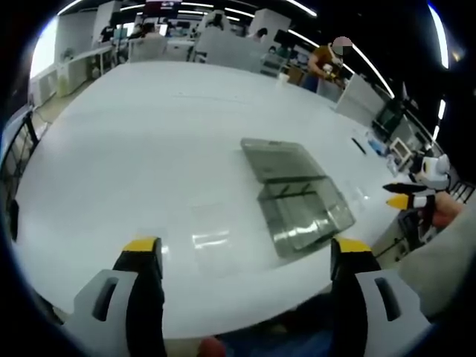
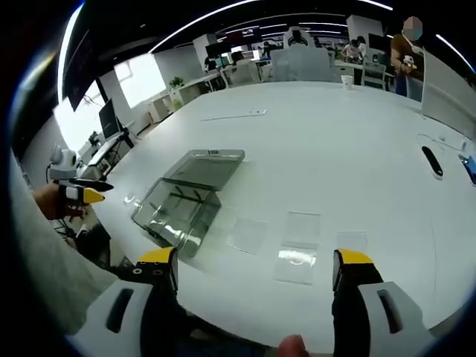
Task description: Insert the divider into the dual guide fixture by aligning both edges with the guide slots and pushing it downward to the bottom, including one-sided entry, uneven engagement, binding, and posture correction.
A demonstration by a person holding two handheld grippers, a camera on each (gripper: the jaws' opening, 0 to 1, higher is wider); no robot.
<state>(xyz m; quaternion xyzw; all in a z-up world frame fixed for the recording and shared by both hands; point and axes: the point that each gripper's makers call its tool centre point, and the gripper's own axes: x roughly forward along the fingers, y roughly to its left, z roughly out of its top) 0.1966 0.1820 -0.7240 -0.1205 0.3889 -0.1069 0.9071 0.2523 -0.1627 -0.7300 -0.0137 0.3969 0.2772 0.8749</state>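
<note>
While the clear dividers [image 2: 296, 266] lie flat and untouched on the white table [image 2: 349, 141], the task reads as not yet begun: several thin transparent sheets sit side by side near the table's front edge, hard to count because they nearly vanish against the surface. Just beside them rests the dual guide fixture [image 2: 177, 210], a transparent box whose hinged lid [image 2: 205, 166] lies folded back flat on the table, presumably so the top is free for a sheet to drop in; the slots themselves are too faint to make out. In the left gripper view one sheet [image 1: 210, 239] lies just beside the same box [image 1: 305, 210]. The right gripper [image 2: 254, 266] hangs above the table's edge with jaws spread wide and nothing between them, roughly facing the sheets, a sensible stance for picking one up. The left gripper [image 1: 248, 254] is likewise spread and empty, with the box ahead and to one side, perhaps to steady it. Far off, a person [image 1: 327, 63] stands among desks.
</note>
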